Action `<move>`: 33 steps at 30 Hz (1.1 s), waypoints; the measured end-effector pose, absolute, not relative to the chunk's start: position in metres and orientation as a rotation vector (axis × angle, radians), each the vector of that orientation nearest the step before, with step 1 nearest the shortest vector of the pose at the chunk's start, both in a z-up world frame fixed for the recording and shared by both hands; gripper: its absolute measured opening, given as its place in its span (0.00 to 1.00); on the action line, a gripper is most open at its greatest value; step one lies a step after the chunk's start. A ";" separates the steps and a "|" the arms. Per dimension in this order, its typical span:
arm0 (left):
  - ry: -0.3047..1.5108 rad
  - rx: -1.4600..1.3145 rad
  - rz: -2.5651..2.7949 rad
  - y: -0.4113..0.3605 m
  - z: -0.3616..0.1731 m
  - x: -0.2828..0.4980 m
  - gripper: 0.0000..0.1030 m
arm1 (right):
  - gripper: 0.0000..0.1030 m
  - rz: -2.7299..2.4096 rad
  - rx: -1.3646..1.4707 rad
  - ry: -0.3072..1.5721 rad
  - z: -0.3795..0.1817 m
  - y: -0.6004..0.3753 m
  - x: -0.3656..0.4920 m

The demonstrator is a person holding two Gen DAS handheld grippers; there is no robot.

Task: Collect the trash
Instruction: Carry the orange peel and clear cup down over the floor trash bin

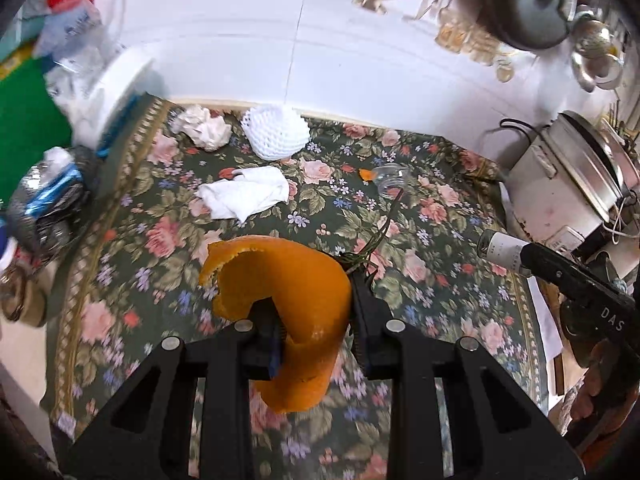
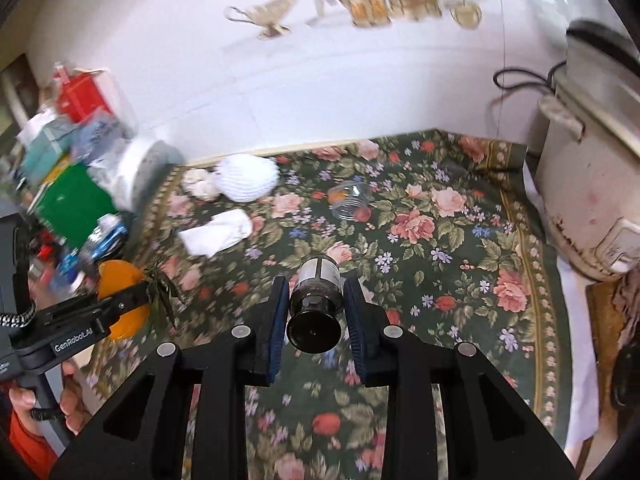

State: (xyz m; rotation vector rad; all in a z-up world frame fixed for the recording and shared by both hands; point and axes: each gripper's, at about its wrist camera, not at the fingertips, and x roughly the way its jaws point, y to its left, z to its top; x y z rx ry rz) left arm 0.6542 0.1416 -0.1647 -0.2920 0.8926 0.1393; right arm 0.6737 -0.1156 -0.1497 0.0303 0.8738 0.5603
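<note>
Floral cloth point(image 1: 420, 280): 2 tissues | left tool point(image 1: 316, 320) grips peel point(image 1: 288, 280) | right tool point(image 2: 316, 316) grips bottle point(image 2: 316, 300)

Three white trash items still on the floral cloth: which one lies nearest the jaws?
The flat white tissue, mid-cloth. The crumpled paper ball and the white foam fruit net sit farther back, by the wall edge.

Right gripper point(image 2: 316, 316) clamps small dark bottle point(image 2: 316, 304) above floral cloth point(image 2: 440, 264); clear cup point(image 2: 350, 200) near cloth's far edge.

Curled orange peel point(image 1: 288, 304) (gripped), small dark bottle point(image 2: 316, 304)
</note>
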 end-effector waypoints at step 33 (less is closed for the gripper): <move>0.966 -0.214 -0.014 0.157 -0.186 0.345 0.27 | 0.25 0.486 0.097 0.863 -0.164 -0.078 0.362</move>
